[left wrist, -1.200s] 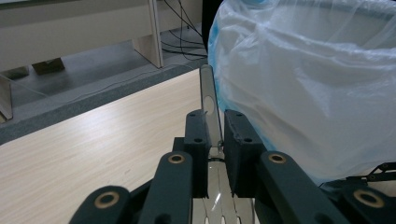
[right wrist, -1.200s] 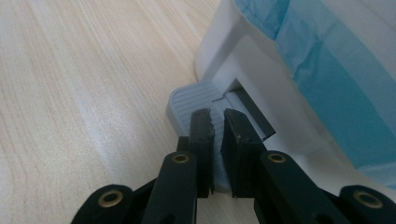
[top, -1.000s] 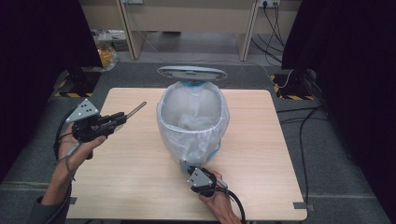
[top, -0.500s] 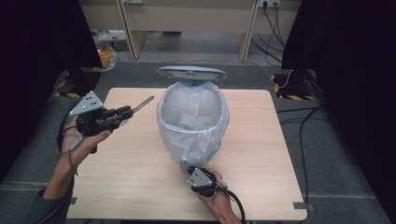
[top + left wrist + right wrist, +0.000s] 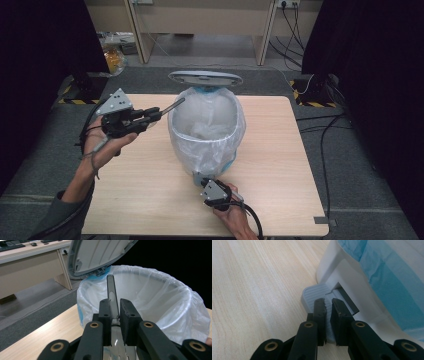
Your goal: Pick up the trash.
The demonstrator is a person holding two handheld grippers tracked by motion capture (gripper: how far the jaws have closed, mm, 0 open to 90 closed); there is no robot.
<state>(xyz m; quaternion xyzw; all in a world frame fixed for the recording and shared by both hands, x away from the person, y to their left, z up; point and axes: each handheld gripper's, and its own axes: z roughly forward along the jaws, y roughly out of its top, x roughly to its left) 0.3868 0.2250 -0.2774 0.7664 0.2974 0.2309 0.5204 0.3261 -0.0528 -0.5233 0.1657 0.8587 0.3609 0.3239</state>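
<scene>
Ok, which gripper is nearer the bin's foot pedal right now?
Right. The right gripper sits on the grey foot pedal at the bin's base, fingers shut. The left gripper is up beside the bin's rim, holding a metal utensil out over the liner.

Materials and finishes

Pale matt wood grain is shown by the table (image 5: pixel 150 200); thin translucent plastic by the bin liner (image 5: pixel 160 302); ribbed grey plastic by the pedal (image 5: pixel 312 296).

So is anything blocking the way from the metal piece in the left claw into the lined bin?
Nothing visible. The left claw is shut on the metal piece, whose tip is at the bin rim. The lid stands raised, with the right claw on the pedal.
</scene>
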